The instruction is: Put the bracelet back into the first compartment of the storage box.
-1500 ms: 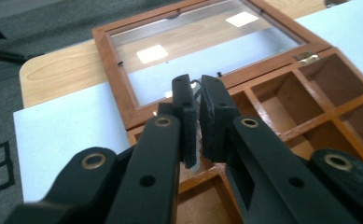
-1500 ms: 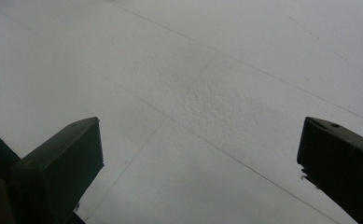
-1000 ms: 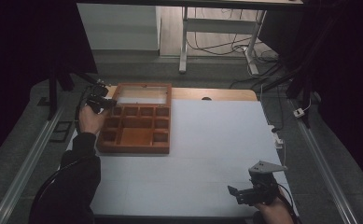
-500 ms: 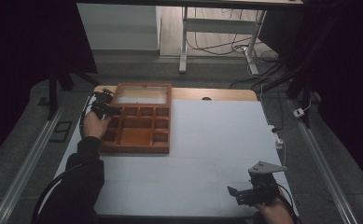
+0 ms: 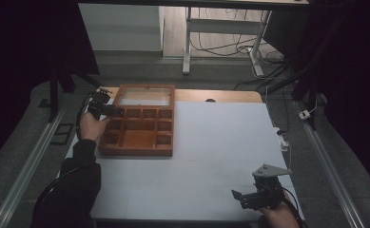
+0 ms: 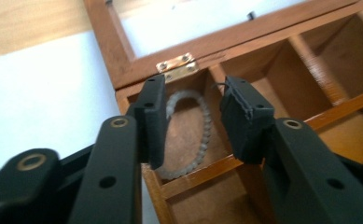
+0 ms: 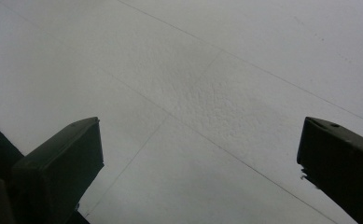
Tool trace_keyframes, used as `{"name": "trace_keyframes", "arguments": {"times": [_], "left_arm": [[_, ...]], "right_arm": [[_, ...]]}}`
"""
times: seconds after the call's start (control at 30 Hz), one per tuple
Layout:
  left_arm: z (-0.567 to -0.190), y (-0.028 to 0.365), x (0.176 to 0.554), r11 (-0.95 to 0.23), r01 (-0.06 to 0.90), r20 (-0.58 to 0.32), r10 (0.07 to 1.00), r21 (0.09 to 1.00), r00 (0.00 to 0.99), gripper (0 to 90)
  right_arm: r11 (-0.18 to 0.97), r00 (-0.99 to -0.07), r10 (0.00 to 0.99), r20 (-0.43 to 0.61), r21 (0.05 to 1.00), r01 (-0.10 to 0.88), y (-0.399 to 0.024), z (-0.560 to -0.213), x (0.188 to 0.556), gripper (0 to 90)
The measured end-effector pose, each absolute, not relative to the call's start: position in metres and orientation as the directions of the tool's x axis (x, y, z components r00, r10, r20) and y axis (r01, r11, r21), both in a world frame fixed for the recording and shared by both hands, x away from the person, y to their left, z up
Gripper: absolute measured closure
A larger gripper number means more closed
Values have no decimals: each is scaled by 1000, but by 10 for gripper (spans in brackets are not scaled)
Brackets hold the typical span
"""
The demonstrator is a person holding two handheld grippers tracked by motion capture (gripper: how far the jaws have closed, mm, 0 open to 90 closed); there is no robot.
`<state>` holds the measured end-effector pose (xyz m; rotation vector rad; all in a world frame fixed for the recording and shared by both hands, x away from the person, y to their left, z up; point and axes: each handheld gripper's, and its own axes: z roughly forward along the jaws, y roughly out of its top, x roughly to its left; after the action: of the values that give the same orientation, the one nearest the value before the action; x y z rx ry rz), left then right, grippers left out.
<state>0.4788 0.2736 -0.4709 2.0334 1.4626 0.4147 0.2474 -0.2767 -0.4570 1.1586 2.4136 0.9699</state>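
Hovering over the far-left corner of the box (image 5: 140,127), the left tool (image 5: 110,111) has its jaws partly apart; they have just been opening. In the left gripper view that tool (image 6: 193,119) stands above a bracelet (image 6: 193,140) of pale beads. The bracelet lies flat on the floor of the corner compartment, just below the brass hinge (image 6: 177,66), and the pads do not press on it. One pad covers part of its left side, so I cannot tell whether that pad touches it.

The box lies open on the left of the white surface (image 5: 211,152), its glazed lid (image 5: 145,95) folded back away from the person. A left hand (image 5: 92,126) carries the tool at the box's left edge.

The right tool (image 5: 242,197) sits well apart at the near right corner of the surface. In the right gripper view it (image 7: 198,154) is wide open over bare white, with nothing between the jaws.
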Motion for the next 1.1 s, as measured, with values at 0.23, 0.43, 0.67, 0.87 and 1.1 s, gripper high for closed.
{"name": "trace_keyframes", "arguments": {"times": [0.23,0.43,0.67,0.87,1.1], "left_arm": [[-461,275,471,-208,730,-131,917,651,377,453],[-460,276,463,-186,716,-197,888,673,416,328],[-456,274,453,-196,711,-232,859,676,457,167],[-452,266,442,-238,692,-236,824,681,515,46],[-454,256,427,-277,655,-224,788,704,574,0]], "right_arm": [[450,-634,773,23,683,575,-277,-457,247,0],[451,-633,774,21,683,574,-276,-457,247,0],[452,-632,774,21,682,575,-276,-457,247,0],[452,-634,773,22,681,575,-276,-457,247,0],[451,-634,773,23,683,575,-276,-457,247,0]]}}
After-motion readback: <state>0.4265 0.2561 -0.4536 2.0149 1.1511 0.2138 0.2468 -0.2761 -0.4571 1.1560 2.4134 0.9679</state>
